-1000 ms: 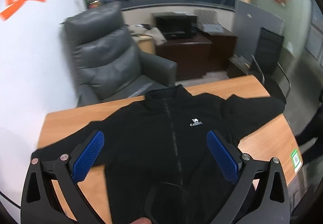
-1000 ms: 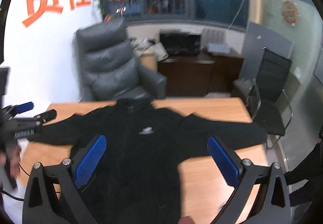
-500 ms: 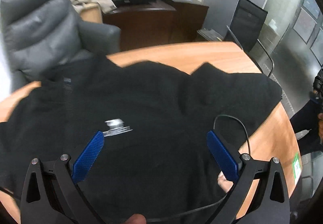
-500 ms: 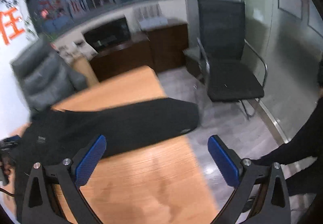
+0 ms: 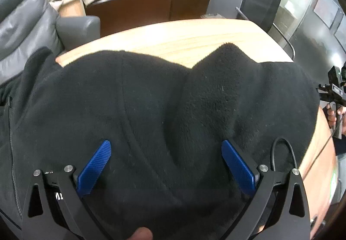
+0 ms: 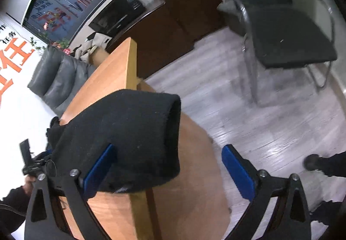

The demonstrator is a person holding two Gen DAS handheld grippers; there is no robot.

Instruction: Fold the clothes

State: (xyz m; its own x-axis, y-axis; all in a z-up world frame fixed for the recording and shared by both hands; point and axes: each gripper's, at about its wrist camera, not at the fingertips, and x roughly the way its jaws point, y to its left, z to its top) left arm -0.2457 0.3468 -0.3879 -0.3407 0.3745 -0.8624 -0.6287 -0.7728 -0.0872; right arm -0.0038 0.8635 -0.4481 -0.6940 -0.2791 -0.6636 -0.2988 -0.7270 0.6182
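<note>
Change: I see both grippers closer to the fleece than 0.5 s ago.
Left gripper [image 5: 165, 160]: jaws wide, low over the jacket [image 5: 151, 110], holding nothing.
Right gripper [image 6: 168, 166]: jaws wide around 1 sleeve cuff [image 6: 170, 127] at the tabletop [image 6: 112, 71] edge.
Count: 1 jacket, 2 grippers.

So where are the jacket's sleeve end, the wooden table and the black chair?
sleeve end [image 6: 170, 123], right wrist view, on the cuff opening.
wooden table [image 5: 194, 39], left wrist view, on bare top.
black chair [image 6: 289, 39], right wrist view, on the seat.
</note>
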